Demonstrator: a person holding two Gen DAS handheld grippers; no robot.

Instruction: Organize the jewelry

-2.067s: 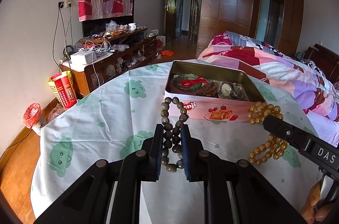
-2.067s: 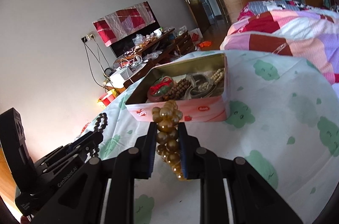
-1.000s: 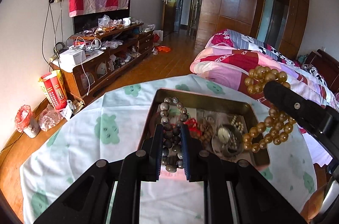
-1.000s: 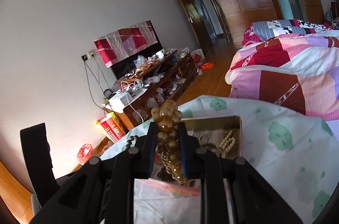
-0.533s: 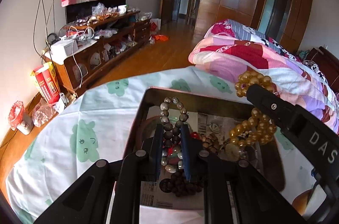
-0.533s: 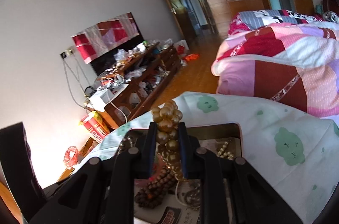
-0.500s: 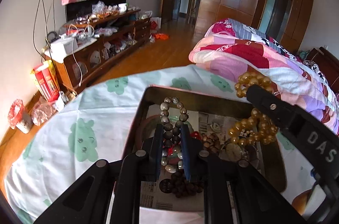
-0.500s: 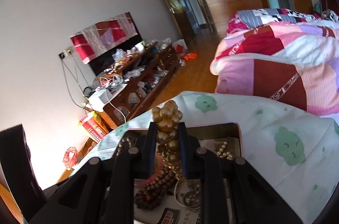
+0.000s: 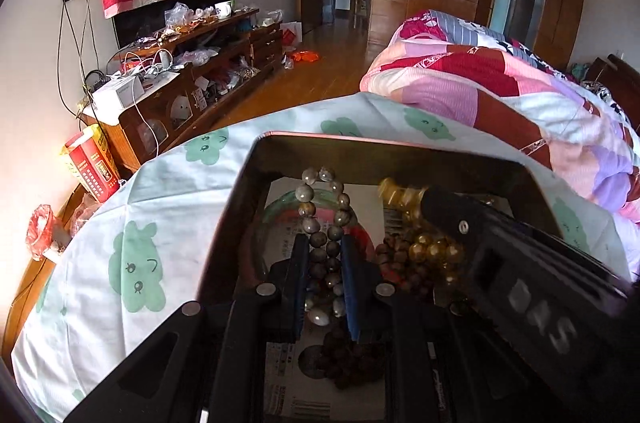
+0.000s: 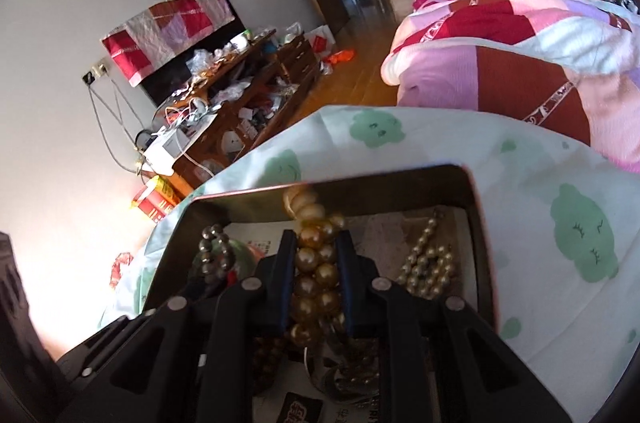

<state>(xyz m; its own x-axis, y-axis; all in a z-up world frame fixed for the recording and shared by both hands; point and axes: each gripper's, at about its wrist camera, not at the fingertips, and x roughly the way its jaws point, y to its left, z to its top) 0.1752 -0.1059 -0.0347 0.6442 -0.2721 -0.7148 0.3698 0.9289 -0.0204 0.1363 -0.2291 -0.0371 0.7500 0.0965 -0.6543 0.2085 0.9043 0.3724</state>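
An open metal tin (image 9: 360,141) lies on the round table and holds several bead strings, a green bangle (image 9: 276,207) and dark brown beads (image 9: 344,359). My left gripper (image 9: 324,243) is inside the tin, shut on a grey-brown bead bracelet (image 9: 306,193) whose loop stands up past the fingertips. My right gripper (image 10: 316,239) is also low in the tin (image 10: 476,223). Its jaws are opening, with an amber bead bracelet (image 10: 316,271) still pressed between the pads. In the left wrist view the right gripper's finger (image 9: 460,219) crosses the tin's right half.
A pale bead string (image 10: 428,263) lies at the tin's right wall. The tablecloth (image 9: 132,263) is white with green clouds. A bed with a patchwork quilt (image 9: 500,91) stands close behind the table, and a cluttered TV cabinet (image 9: 192,71) is on the left.
Both grippers have sunk and moved forward into the tin with their bracelets. The right gripper's jaws stand slightly wider than before.
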